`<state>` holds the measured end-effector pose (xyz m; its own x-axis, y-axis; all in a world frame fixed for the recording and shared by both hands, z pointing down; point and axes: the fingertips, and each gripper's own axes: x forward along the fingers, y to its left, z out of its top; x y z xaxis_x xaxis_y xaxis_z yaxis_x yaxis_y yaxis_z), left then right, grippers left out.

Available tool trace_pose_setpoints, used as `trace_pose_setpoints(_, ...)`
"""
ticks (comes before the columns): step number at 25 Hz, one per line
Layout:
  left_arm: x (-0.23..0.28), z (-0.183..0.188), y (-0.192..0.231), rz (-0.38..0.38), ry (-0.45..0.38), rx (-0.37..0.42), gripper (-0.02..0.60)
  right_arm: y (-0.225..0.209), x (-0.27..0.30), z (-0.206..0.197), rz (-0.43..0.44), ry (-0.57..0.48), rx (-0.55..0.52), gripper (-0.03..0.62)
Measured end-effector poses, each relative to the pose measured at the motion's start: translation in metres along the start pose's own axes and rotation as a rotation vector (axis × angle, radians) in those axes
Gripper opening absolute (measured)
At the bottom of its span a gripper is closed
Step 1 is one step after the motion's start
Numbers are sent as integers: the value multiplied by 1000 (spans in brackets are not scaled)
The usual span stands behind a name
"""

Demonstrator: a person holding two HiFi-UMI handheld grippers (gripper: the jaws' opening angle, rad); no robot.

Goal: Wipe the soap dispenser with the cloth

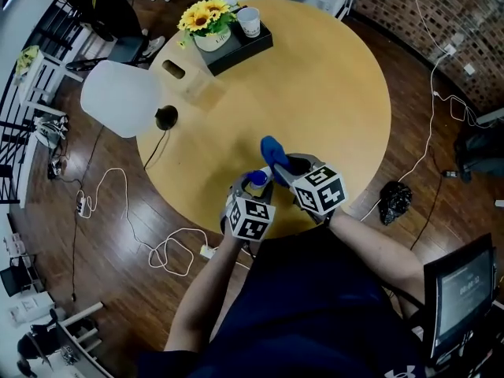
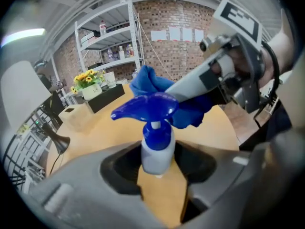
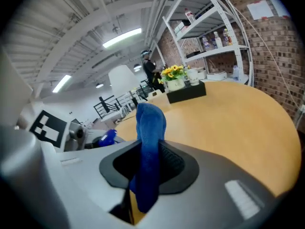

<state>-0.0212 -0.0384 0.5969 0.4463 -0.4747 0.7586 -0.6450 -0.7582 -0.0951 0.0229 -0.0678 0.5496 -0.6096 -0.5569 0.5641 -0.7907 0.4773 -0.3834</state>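
Head view hides most of the dispenser [image 1: 257, 181]; left gripper [image 2: 157, 170] clamps its body, right gripper [image 3: 148, 170] pinches the cloth [image 3: 150, 123]. Vase [image 1: 213, 41] lettering is too small to read.

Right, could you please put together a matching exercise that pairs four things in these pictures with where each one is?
Things:
1. soap dispenser
2. cloth
3. sunflowers
4. paper cup

Places:
A. in a pale pot on the black tray
B. clamped in the right hand-held gripper
C. standing on the black tray, beside the pot
D. gripped by its body in the left hand-held gripper

Pairs: 1-D, 2-B, 3-A, 4-C
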Motion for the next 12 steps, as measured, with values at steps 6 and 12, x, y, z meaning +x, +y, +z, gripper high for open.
trace_pose_setpoints(6, -3, 0, -2, 5, 0, -9, 212, 25, 13, -10, 46, 40, -117, 91)
trace_pose_setpoints(12, -2, 1, -2, 11, 2, -28, 213, -30, 10, -48, -108, 184, -35, 89)
